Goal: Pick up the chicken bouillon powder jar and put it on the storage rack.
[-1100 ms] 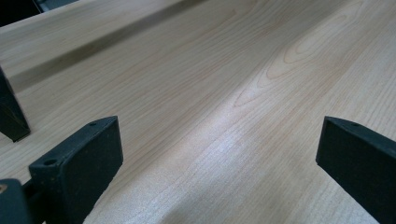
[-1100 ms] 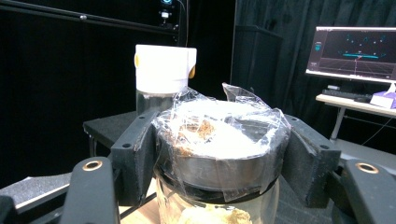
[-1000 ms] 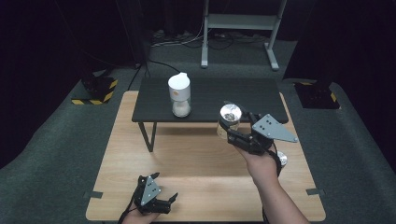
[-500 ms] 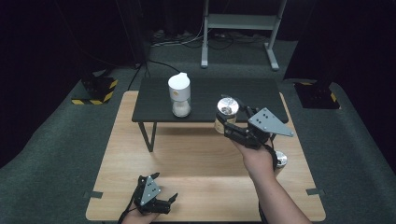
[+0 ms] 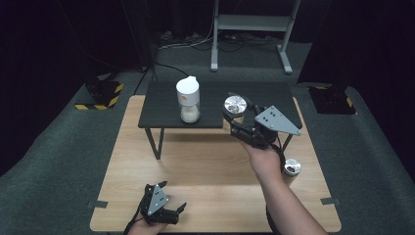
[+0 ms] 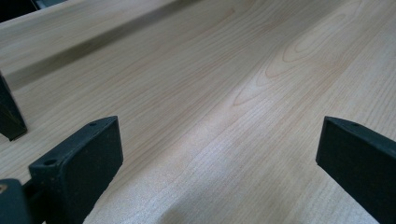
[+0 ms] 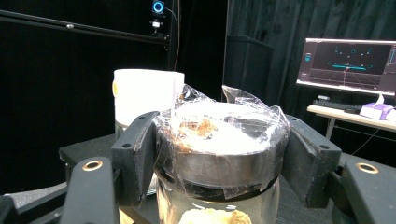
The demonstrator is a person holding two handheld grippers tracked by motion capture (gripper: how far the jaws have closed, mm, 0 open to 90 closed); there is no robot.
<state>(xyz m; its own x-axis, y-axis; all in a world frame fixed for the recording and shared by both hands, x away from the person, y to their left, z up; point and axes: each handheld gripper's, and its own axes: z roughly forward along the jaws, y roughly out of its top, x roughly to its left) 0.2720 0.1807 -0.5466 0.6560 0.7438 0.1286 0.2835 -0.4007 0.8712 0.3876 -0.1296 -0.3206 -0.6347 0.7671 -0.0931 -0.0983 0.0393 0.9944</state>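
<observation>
My right gripper (image 5: 234,115) is shut on a glass jar (image 5: 234,110) with a silver lid wrapped in clear film, held at the front edge of the low black table (image 5: 161,105). In the right gripper view the jaws clamp the jar (image 7: 219,154) just under its lid, and light brown lumps show inside. Behind it stands a white-topped jar (image 7: 147,100), seen from above as a white-capped jar (image 5: 188,100) on the black table. My left gripper (image 5: 169,201) rests open on the wooden table near the front edge, its fingers (image 6: 77,163) spread wide over bare wood.
A second small silver-lidded jar (image 5: 291,168) stands on the wooden table (image 5: 205,161) at the right, beside my right forearm. Black table legs (image 5: 153,142) stand under the black table. A monitor (image 7: 348,63) sits far off in the right gripper view.
My right gripper has carried the jar a little to the left and slightly up along the black table's front edge. The left gripper has stayed put.
</observation>
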